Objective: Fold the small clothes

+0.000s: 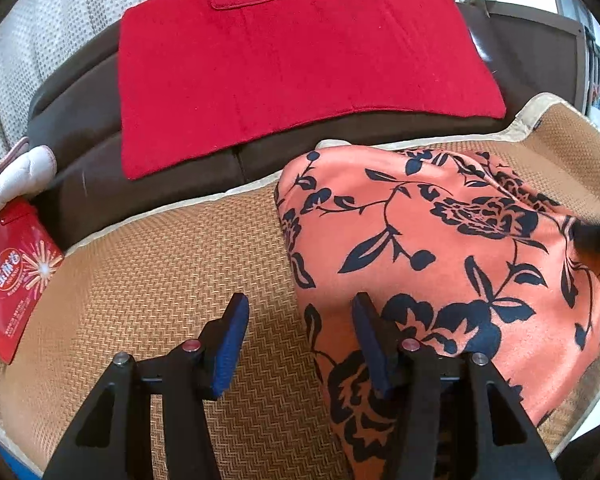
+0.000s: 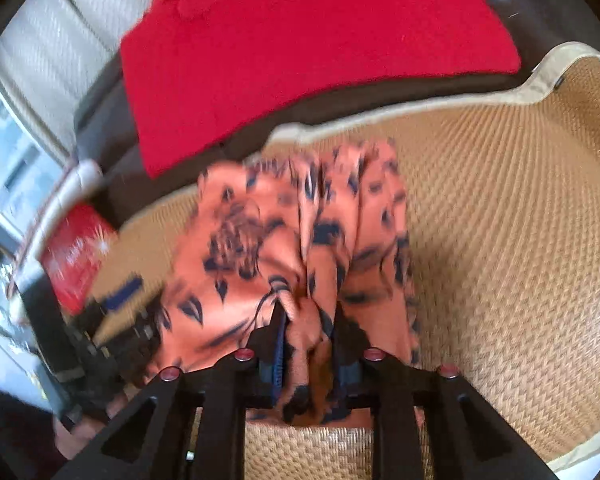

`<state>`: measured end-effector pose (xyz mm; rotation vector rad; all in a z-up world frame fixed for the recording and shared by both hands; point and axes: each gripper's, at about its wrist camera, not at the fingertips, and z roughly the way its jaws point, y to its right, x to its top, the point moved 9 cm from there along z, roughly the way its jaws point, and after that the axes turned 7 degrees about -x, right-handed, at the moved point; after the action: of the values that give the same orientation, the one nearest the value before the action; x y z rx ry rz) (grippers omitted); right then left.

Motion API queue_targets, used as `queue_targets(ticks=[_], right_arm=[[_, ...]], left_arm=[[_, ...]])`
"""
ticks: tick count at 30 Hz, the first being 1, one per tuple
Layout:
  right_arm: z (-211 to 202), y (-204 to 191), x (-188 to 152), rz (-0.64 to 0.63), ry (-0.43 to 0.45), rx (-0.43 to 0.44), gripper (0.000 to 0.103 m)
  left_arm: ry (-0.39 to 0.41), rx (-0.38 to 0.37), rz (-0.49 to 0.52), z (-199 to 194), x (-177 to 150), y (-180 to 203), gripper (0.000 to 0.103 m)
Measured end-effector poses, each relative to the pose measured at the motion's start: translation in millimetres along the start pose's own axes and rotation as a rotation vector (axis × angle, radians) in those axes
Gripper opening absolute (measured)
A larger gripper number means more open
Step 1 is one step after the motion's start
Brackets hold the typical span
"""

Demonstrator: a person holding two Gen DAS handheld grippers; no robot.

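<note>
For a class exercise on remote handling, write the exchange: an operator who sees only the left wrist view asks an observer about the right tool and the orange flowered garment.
Operator: Is the right tool gripping anything?
Observer: Yes. The right tool is shut on a bunched edge of the orange satin garment with black flowers.
Operator: How does the cloth lie beyond that grip?
Observer: It is gathered into lengthwise pleats running away from the tool across the tan woven mat.

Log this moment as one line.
right gripper: shut on floral garment | left gripper: open, at garment edge | surface: woven mat
</note>
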<state>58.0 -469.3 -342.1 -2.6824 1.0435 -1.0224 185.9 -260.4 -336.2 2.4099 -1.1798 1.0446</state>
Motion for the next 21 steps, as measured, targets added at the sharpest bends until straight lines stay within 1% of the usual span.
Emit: queue_targets(ticks=[2, 4, 5, 7, 8, 9, 11, 12, 13, 14, 15, 17, 19, 20, 21], right_arm=[[-11.3, -0.4, 19.7, 0.022, 0.055, 0.004, 0.024], [-19.4, -11.0, 42.0, 0.018, 0.114, 0.019, 0.024], [-18.7, -16.4, 48.2, 0.016, 0.117, 0.034, 0.024], [-5.2, -31.0, 59.8, 0.016, 0.093, 0.096, 0.024], [5.5, -34.2, 62.9, 0.011, 0.066, 0.095, 0.024], [23.8, -35.2, 66.6, 0.000, 0.028, 0.070, 0.024], [51.6, -30.8, 67.3, 0.004, -0.020, 0.042, 0.024], [70.7, -25.5, 65.2, 0.013, -0.077, 0.026, 0.023], [94.8, -16.3, 58.0, 0.047, -0.162, 0.022, 0.023], [102.3, -14.1, 57.7, 0.076, -0.178, 0.057, 0.023], [101.9, -10.8, 60.6, 0.117, -0.174, 0.097, 0.023], [92.6, -8.7, 63.3, 0.136, -0.170, 0.105, 0.022], [78.9, -6.9, 62.6, 0.111, -0.139, 0.090, 0.023], [72.4, -7.4, 61.6, 0.096, -0.128, 0.087, 0.024], [61.0, -7.3, 58.0, 0.084, -0.117, 0.096, 0.024]], left_arm=[[0.002, -0.002, 0.004, -0.4, -1.3, -1.1, 0.055], [0.005, -0.006, 0.010, -0.5, -1.6, -1.3, 0.055], [0.005, -0.007, 0.013, -0.6, -1.7, -1.4, 0.055], [0.004, -0.011, 0.012, -0.9, -1.4, 0.1, 0.055], [0.003, -0.013, 0.012, 1.3, 0.2, -0.7, 0.055], [0.002, -0.013, 0.014, 4.6, 1.3, -2.2, 0.055], [0.003, -0.012, 0.018, 4.7, 0.8, -1.0, 0.055], [0.003, -0.013, 0.019, 4.8, 0.5, -0.5, 0.055], [0.002, -0.014, 0.019, 4.3, 0.0, -0.4, 0.055], [0.002, -0.016, 0.019, 4.0, -0.3, -0.4, 0.055], [0.002, -0.017, 0.018, 2.3, -0.6, -0.8, 0.055], [0.000, -0.019, 0.016, 0.7, -1.0, -0.9, 0.055], [-0.002, -0.016, 0.014, -0.3, -1.2, -0.9, 0.055], [-0.002, -0.012, 0.014, -0.6, -1.3, -0.7, 0.055], [-0.002, -0.009, 0.014, -0.8, -1.5, -0.5, 0.055]])
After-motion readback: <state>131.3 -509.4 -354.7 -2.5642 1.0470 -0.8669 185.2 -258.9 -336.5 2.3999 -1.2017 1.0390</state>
